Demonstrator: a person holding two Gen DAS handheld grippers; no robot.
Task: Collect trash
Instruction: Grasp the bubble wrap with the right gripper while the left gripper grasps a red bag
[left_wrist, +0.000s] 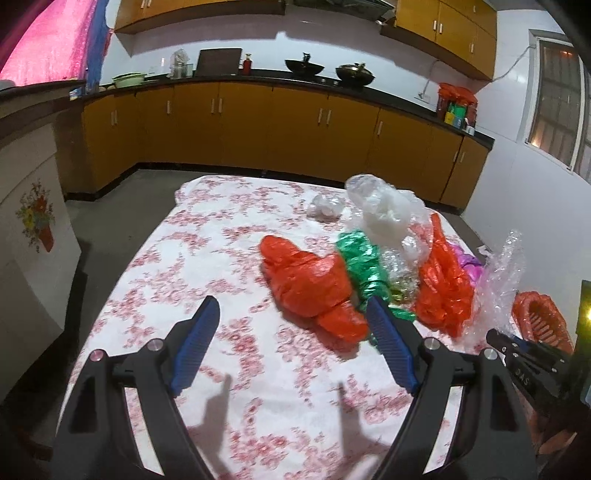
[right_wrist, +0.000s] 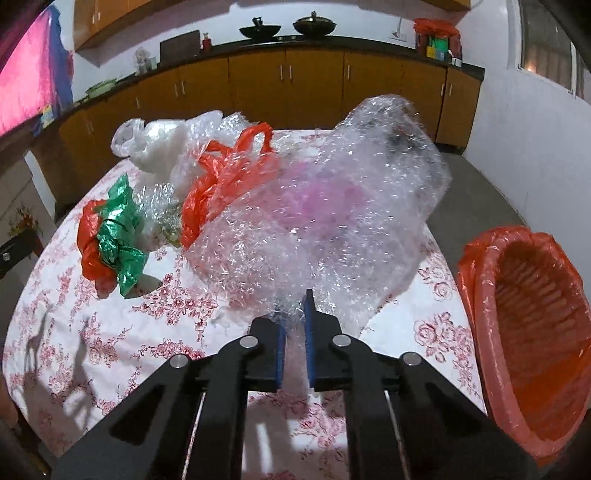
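Between the blue pads of the right gripper (right_wrist: 295, 317) sits a pinched edge of the clear bubble wrap (right_wrist: 325, 221); the jaws are almost closed on it, with only the thin film between them. Most of the sheet hangs forward and above the gripper, raised off the desk (right_wrist: 110, 332). The hold is only on a small corner, so I judge the wrap could slip out when it is swung, because the plastic is smooth and the sheet is large and springy. Its far part lies against the orange bag (right_wrist: 221, 173) and over something pink, so these may be dragged along or pushed off the desk. To the right of this gripper, just beside the desk edge, stands the orange-lined bin (right_wrist: 524, 332), open toward the camera. The wide sheet could catch on its rim or spring back out if released too early.

The right gripper points forward and slightly down, low over the cloth.

The left gripper (left_wrist: 291, 347) is wide open and holds nothing. It hovers above the desk, tilted down, with its right pad near the crumpled orange bag (left_wrist: 306, 280) and the green foil wrapper (left_wrist: 364, 266). Beyond them lie white and clear bags (left_wrist: 384, 210). A careless closing here could take two pieces together, or only a loose fold.
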